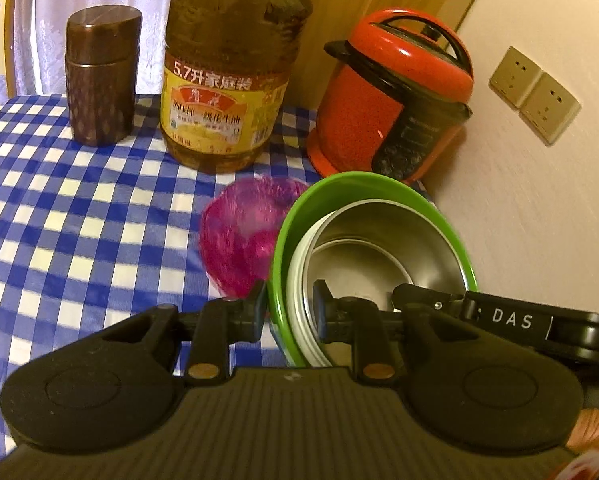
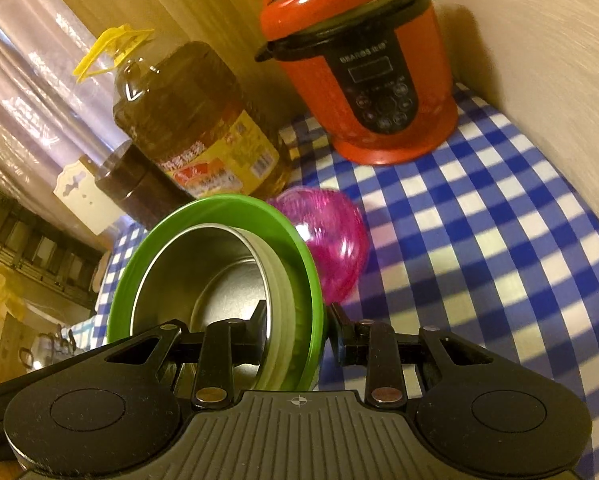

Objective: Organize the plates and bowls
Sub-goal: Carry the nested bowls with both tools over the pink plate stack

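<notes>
A green bowl [image 1: 299,216] with a steel liner bowl [image 1: 383,240] nested inside is held tilted above the checked table. My left gripper [image 1: 289,308] is shut on its near left rim. My right gripper [image 2: 299,324] is shut on the rim of the same green bowl [image 2: 219,208], one finger inside the steel bowl [image 2: 203,276] and one outside. A translucent pink bowl [image 1: 239,232] lies on the cloth just behind the green bowl; it also shows in the right wrist view [image 2: 335,240]. The other gripper's black body [image 1: 511,320] crosses the bowl's right side.
A large oil bottle [image 1: 231,68], a brown canister [image 1: 101,76] and a red electric cooker [image 1: 391,96] stand at the back of the blue checked tablecloth [image 1: 79,208]. A wall with sockets [image 1: 535,96] is at the right. Curtains hang behind.
</notes>
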`<state>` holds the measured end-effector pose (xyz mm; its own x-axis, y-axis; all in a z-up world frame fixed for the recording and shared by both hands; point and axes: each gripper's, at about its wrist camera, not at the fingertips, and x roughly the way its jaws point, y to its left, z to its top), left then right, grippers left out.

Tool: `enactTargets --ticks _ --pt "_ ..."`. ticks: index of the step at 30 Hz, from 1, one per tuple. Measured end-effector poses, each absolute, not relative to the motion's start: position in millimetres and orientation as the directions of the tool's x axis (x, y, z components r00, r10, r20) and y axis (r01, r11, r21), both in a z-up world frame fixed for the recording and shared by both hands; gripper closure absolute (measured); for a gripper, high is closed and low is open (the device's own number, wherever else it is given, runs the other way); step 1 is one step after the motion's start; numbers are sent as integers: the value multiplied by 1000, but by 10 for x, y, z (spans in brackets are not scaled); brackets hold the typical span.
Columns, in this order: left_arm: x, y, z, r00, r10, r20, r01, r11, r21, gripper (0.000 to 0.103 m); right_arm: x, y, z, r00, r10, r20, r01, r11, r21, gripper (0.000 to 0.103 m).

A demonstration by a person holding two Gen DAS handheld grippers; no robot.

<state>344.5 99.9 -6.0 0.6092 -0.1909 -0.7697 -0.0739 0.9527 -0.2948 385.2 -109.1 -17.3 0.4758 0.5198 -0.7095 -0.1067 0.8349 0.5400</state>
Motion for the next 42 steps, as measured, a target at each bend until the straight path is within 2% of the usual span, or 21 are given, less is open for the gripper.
enactTargets --ticks 18,42 --pt "4256 1257 -375 566 -181 -804 -121 947 -298 82 4807 -865 -525 412 540 -734 -86 825 559 73" --pt "4520 1301 -852 523 -164 -836 -146 949 -278 82 5042 -765 -1065 381 535 -754 -55 827 559 73"
